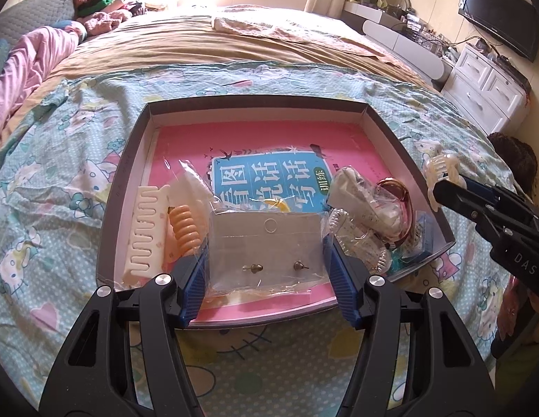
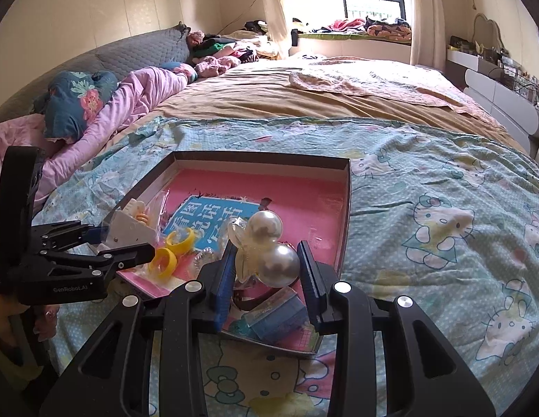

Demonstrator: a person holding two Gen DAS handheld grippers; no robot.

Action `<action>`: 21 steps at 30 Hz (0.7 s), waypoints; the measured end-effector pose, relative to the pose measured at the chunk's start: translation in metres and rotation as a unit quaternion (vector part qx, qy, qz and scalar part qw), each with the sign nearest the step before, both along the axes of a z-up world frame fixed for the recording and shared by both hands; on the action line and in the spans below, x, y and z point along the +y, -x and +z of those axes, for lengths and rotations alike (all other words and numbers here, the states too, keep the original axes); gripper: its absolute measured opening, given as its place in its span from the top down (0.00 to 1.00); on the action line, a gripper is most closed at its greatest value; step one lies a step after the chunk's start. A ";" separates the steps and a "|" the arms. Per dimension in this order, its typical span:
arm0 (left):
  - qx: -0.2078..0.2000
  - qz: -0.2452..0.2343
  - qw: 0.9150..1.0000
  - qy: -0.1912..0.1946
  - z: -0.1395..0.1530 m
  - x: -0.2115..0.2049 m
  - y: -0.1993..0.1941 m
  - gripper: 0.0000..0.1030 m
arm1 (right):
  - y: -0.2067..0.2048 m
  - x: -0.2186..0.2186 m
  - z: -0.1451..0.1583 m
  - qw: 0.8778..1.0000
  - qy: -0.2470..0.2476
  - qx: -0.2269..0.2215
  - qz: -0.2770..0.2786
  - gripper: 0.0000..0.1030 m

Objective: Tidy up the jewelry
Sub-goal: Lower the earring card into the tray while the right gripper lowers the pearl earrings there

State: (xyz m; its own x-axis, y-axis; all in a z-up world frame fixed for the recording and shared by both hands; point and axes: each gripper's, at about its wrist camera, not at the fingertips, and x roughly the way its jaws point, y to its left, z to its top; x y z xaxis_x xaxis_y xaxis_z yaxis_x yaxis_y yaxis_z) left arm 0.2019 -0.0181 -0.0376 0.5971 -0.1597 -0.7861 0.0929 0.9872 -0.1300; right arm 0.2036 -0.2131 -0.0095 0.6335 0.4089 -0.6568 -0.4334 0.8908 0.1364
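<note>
A shallow grey box (image 1: pixel 123 173) with a pink book in it lies on the bed; it also shows in the right wrist view (image 2: pixel 345 208). My left gripper (image 1: pixel 266 271) is shut on a clear packet holding an earring card (image 1: pixel 266 243), just above the box's near part. My right gripper (image 2: pixel 266 264) is shut on a pearl hair claw (image 2: pixel 269 246) and holds it over the box's near right corner; the claw also shows in the left wrist view (image 1: pixel 439 170). In the box lie a white comb clip (image 1: pixel 147 232), an orange coil tie (image 1: pixel 186 226), yellow rings (image 2: pixel 180 239) and several small packets.
The box rests on a Hello Kitty sheet (image 2: pixel 443 229) spread over a tan bed. Pillows and a pink quilt (image 2: pixel 130 104) lie at the left. A white dresser (image 1: pixel 484 83) and a TV (image 1: pixel 498 14) stand at the right wall. A blue case (image 2: pixel 276 316) sits in the box's near corner.
</note>
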 end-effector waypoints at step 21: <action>0.011 0.003 1.000 0.001 -0.014 0.003 -0.003 0.48 | -0.013 0.012 -0.020 0.999 -0.002 0.047 -0.022 0.67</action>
